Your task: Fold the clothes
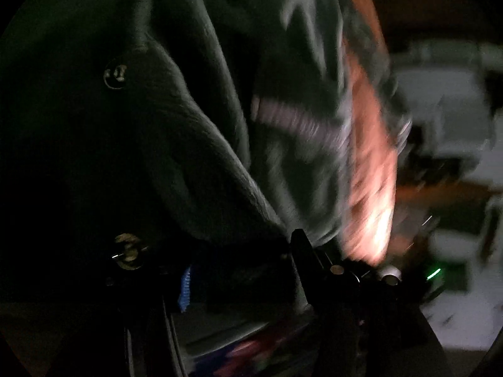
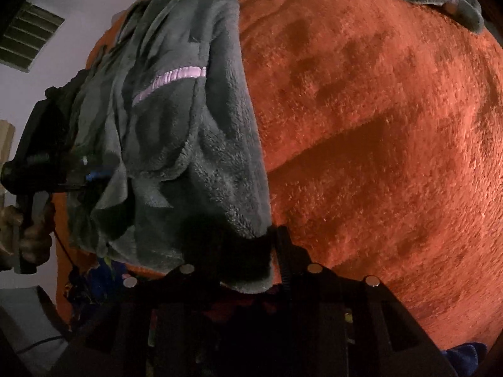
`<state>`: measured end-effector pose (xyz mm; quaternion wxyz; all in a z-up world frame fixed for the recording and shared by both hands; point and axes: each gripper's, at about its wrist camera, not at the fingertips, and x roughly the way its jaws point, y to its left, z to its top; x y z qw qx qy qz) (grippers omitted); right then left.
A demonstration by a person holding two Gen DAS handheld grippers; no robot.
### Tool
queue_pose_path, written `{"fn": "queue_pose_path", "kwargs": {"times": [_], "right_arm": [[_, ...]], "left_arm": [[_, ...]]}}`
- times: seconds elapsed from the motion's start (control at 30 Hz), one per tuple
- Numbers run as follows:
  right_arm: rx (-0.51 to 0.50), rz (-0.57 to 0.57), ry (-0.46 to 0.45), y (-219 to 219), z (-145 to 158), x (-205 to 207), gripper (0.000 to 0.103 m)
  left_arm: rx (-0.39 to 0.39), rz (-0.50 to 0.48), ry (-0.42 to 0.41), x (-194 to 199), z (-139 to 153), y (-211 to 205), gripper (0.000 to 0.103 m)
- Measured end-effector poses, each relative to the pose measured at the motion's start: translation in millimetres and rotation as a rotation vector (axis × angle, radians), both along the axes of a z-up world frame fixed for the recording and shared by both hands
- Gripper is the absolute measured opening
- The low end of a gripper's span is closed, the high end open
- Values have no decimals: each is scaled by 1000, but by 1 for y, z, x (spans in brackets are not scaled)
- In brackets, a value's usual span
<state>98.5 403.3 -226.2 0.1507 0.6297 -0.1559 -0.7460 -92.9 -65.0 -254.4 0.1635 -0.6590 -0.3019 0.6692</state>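
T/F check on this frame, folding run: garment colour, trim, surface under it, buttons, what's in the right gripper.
1. The garment is grey-green fleece. True.
2. It has a yellow trim band. False: the ribbon trim is pale pink or lilac.
3. It lies on a bare wooden table. False: under it is an orange plush blanket.
4. The left wrist view shows a button on the dark fabric. True.
5. The right gripper has nothing between its fingers. False: a fold of the garment hangs between them; whether the pads press on it I cannot tell.
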Motion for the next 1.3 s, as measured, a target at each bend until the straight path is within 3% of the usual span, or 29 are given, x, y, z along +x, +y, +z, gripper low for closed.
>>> {"fn": "queue_pose_path", "kwargs": {"times": [0.07, 0.2, 0.3, 0.37, 0.53, 0.63, 0.67, 0.73, 0.83, 1.03, 1.2, 1.3], "right_arm": [[-7, -9, -2, 2, -1, 1, 30], [-12, -11, -3, 3, -2, 2, 30], [-10, -5, -1, 4, -2, 2, 30], [-9, -1, 0, 5, -2, 2, 30], [-10, -8, 3, -1, -1, 2, 31], [-4, -5, 4, -2, 0, 2, 31], [-3, -3, 4, -2, 0, 1, 31], [-2, -1, 4, -3, 1, 1, 31], [-5, -4, 3, -2, 2, 0, 31], [-4, 1, 1, 0, 2, 1, 31], [-4, -2, 2, -4, -2, 2, 35], [-2, 2, 2, -6, -1, 2, 37]], "left_arm": [[-89, -57, 86, -1, 18, 3, 13], [-196, -153, 137, 9, 39, 2, 12], [-250, -154, 44, 28, 39, -12, 12], [-168, -109, -26, 40, 42, -26, 13], [-45, -95, -32, 49, 74, -24, 18], [-124, -137, 30, 50, 85, -18, 27], [-212, -156, 34, 50, 82, -17, 29], [-296, -173, 0, 51, 71, -22, 31], [-265, -163, -65, 53, 44, -36, 31], [-280, -248, -23, 37, 11, -23, 31], [-100, -180, -4, 15, 6, -16, 31], [-57, -179, -9, 13, 6, -4, 31]]}}
